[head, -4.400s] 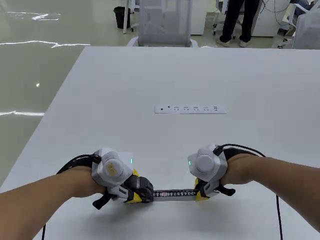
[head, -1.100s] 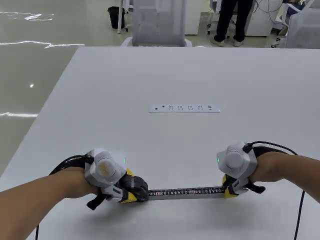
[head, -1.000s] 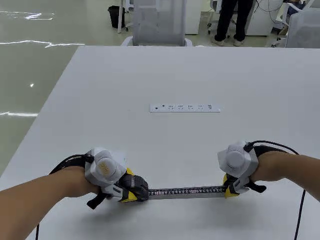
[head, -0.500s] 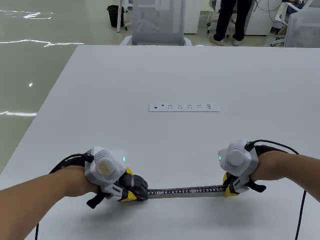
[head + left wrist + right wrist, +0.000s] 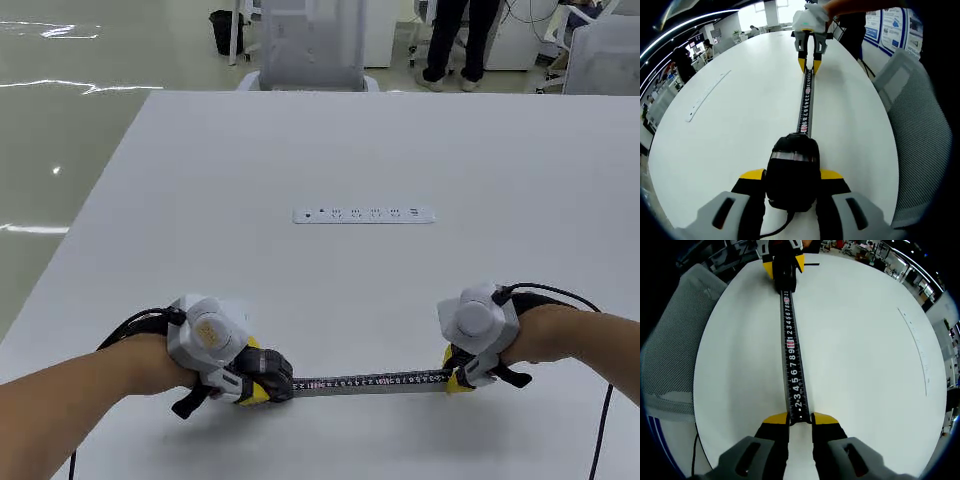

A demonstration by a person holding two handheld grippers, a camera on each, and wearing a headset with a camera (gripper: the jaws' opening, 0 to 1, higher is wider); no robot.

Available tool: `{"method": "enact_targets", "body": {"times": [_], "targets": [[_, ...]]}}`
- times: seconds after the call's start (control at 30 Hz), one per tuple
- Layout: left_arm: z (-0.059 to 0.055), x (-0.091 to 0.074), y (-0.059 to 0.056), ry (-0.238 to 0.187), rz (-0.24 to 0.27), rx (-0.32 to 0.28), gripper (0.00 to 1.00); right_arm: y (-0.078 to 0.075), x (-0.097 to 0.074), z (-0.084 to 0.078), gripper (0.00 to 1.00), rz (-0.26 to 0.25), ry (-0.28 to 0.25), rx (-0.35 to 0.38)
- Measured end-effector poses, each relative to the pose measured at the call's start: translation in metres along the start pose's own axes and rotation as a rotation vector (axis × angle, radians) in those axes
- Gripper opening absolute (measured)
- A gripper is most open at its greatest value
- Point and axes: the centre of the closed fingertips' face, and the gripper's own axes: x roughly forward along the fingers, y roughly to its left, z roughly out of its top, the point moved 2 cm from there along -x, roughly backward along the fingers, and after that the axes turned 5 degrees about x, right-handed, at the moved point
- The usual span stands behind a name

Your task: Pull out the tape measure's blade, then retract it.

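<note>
The tape measure's black case lies on the white table near its front edge, with my left gripper shut on it; in the head view the case sits at the lower left under that gripper. Its white numbered blade is drawn out flat along the table to the right. My right gripper is shut on the blade's tip, and it appears at the lower right of the head view. From the left gripper view the blade runs straight out to the right gripper.
A white power strip lies flat mid-table, well beyond the blade. An office chair stands at the table's far edge, and a person stands behind it. A grey mesh chair sits close behind the table's near edge.
Over the last second the blade's length and both grippers stay almost the same. Compared with 4.4 s ago, my right gripper has moved right and the blade is drawn out much farther.
</note>
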Motion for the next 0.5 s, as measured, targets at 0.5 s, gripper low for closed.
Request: {"method": "enact_targets", "body": {"times": [0.5], "targets": [[-0.007,-0.031,0.026,-0.086,0.152,-0.227,0.72,-0.011,-0.019,-0.003,0.31,-0.057,-0.075,0.154]]}}
